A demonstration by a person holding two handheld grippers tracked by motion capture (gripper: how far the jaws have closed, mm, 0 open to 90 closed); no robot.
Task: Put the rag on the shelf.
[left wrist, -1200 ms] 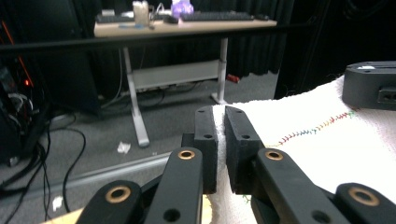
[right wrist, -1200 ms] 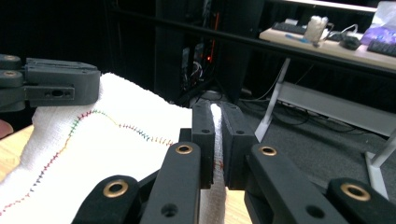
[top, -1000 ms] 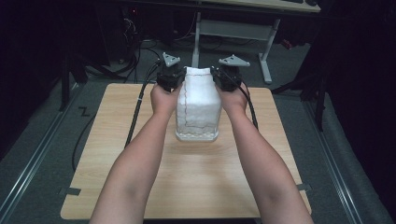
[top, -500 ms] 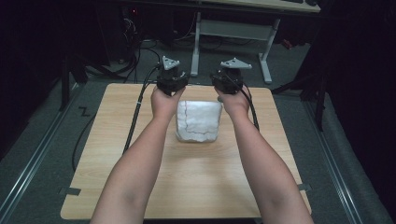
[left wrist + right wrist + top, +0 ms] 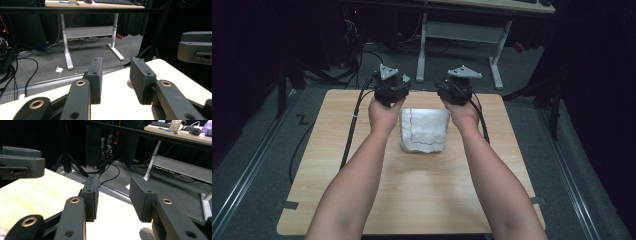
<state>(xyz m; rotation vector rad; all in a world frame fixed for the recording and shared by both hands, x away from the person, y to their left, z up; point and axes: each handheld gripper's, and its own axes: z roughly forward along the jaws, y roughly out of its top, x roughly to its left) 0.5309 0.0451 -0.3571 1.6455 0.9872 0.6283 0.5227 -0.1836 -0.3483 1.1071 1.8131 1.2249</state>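
Step in hand: release, by my reading; the folded white cloth (image 5: 423,130) lies flat on the wooden table (image 5: 337,165), let go.
Left gripper (image 5: 116,80): jaws have just been opening, nothing between them.
Right gripper (image 5: 113,198): the same, parted and empty.
Cloth's place: between the two hands, just behind both grippers' tips.
Next move: probably a fresh grip on an edge.
Cloth's look: crumpled white fabric, thin dark line down its left part.

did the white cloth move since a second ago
Yes. The white cloth was held up between the grippers; now it lies lower and flatter on the wooden table, still at the same spot near the far edge.
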